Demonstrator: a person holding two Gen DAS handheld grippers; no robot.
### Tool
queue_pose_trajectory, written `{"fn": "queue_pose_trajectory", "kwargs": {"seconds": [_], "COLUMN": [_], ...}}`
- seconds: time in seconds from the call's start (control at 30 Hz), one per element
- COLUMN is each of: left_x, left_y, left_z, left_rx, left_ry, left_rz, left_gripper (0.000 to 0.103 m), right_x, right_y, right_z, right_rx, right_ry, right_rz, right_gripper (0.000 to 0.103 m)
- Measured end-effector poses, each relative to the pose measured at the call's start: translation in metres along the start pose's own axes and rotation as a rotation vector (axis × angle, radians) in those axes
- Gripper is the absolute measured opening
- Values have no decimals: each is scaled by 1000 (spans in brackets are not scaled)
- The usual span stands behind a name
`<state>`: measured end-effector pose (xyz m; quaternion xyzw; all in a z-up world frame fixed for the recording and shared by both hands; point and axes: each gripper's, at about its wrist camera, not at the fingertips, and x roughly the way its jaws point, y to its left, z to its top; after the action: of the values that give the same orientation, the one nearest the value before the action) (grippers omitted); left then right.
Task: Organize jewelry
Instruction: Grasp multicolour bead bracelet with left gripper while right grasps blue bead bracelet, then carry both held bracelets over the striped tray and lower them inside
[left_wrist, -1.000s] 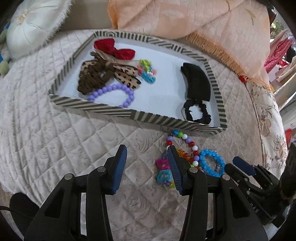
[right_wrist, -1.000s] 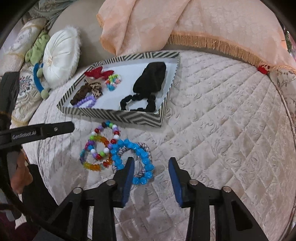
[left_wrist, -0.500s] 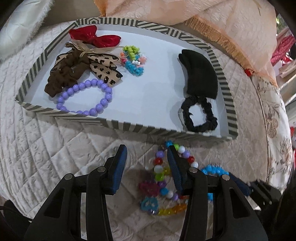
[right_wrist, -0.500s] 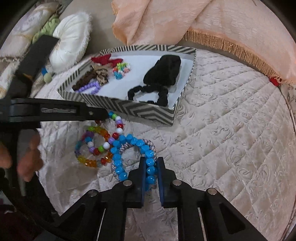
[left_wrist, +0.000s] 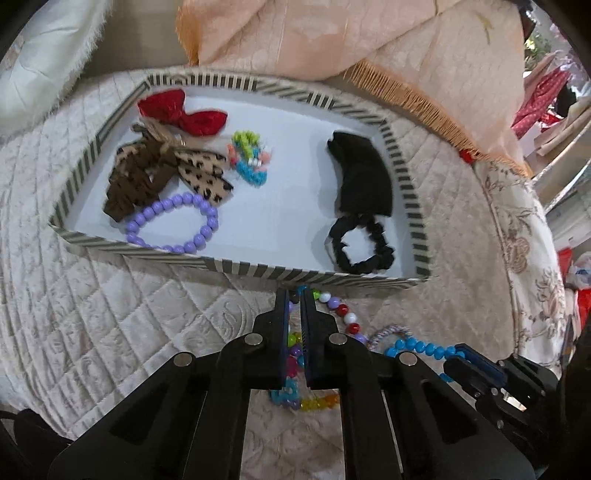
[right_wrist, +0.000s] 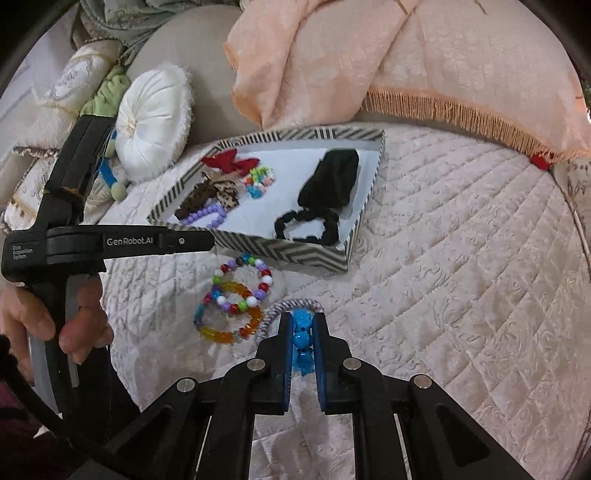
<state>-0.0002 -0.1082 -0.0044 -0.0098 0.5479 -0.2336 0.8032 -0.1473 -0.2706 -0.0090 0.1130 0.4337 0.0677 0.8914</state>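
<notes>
My right gripper (right_wrist: 302, 315) is shut on the blue bead bracelet (right_wrist: 301, 338), which bunches between its pads. The same bracelet (left_wrist: 417, 347) trails toward that gripper (left_wrist: 467, 352) in the left wrist view. My left gripper (left_wrist: 294, 293) is shut, its tips hovering at the near edge of the multicoloured bead bracelet (right_wrist: 245, 282). That ring lies flat on the quilt, a little apart from the left gripper's finger (right_wrist: 199, 240). An amber bead bracelet (right_wrist: 236, 334) lies tangled under it. The striped tray (left_wrist: 258, 271) sits just beyond.
The tray (right_wrist: 295, 254) holds a red bow (left_wrist: 184, 112), a leopard bow, a purple bead bracelet (left_wrist: 173, 225), small coloured beads and black scrunchies (left_wrist: 360, 247). A braided cord ring (right_wrist: 295, 303) lies by the right gripper. Pillows and a fringed peach throw (right_wrist: 369, 55) are behind.
The left jaws went from wide apart to shut, and that hand pushed toward the tray, then drew back. The right jaws closed on the blue bracelet and rose slightly.
</notes>
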Motion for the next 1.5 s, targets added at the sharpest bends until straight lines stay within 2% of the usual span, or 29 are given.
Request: {"fn": "queue_pose_trajectory", "kwargs": {"seconds": [0.1,0.23,0.37,0.5,0.6,0.63,0.7,0.8,1.03,1.23,1.5], "left_x": [-7,5,25,45,52,52,50,34,-29,-69,-83], "left_y": [1,7,5,3,-3,-4,-2,1,-2,-1,6], "left_z": [1,-2,-7,-4,-3,-3,-1,-1,10,24,36], "left_rx": [8,-39,-31,-50,-9,0,-3,4,37,44,53], "left_ry": [-6,51,85,123,110,100,98,70,-28,-97,-141], "left_rz": [14,9,63,70,93,102,93,71,21,34,81], "left_gripper": [5,7,26,26,24,12,8,8,8,8,8], "right_x": [-10,-17,-19,-23,-27,-28,-31,-37,-47,-46,-35], "right_y": [3,5,5,4,6,7,9,13,26,36,43], "right_z": [3,4,3,5,8,9,10,15,31,48,69], "right_rx": [-2,1,9,15,13,12,11,0,-27,-53,-75], "right_ry": [-24,-38,-38,-49,-57,-61,-68,-83,-112,-116,-107], "right_rz": [8,11,22,27,32,34,38,41,45,40,37], "right_gripper": [10,9,10,9,9,9,9,9,10,10,10]}}
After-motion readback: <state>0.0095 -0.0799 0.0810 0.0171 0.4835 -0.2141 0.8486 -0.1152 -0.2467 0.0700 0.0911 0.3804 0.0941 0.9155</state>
